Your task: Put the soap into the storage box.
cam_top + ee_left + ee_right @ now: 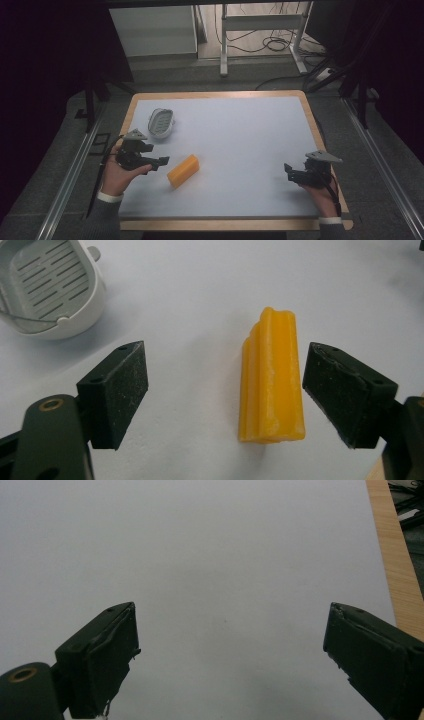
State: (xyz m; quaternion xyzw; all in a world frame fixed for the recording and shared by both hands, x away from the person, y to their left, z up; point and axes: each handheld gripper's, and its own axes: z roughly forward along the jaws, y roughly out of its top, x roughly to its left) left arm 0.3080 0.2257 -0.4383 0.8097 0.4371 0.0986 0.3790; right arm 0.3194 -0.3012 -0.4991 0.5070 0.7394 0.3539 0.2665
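Approach phase: the left gripper [156,162] is lined up on the yellow-orange ribbed soap-like bar [183,170], jaws spread wide and holding nothing. In the left gripper view the bar [272,390] lies between the two black pads, just beside the right-hand pad [345,390] and well clear of the other one, not touching either.

Location: the bar rests flat on the white-covered tabletop [240,135], left of centre and nearer the front edge than the back edge. The white slotted plastic soap dish [161,122] stands behind it, toward the back-left corner.

Orientation: the long axis of the bar runs diagonally, from the front-left toward the back-right corner. Along the left gripper's line of sight the axis points straight away from the camera, so the pads face its long sides.

Next move, as judged: advance slightly, centre the bar between the pads, then close across its narrow width.

The right gripper [291,172] hovers near the front-right corner, jaws likewise parted and empty.
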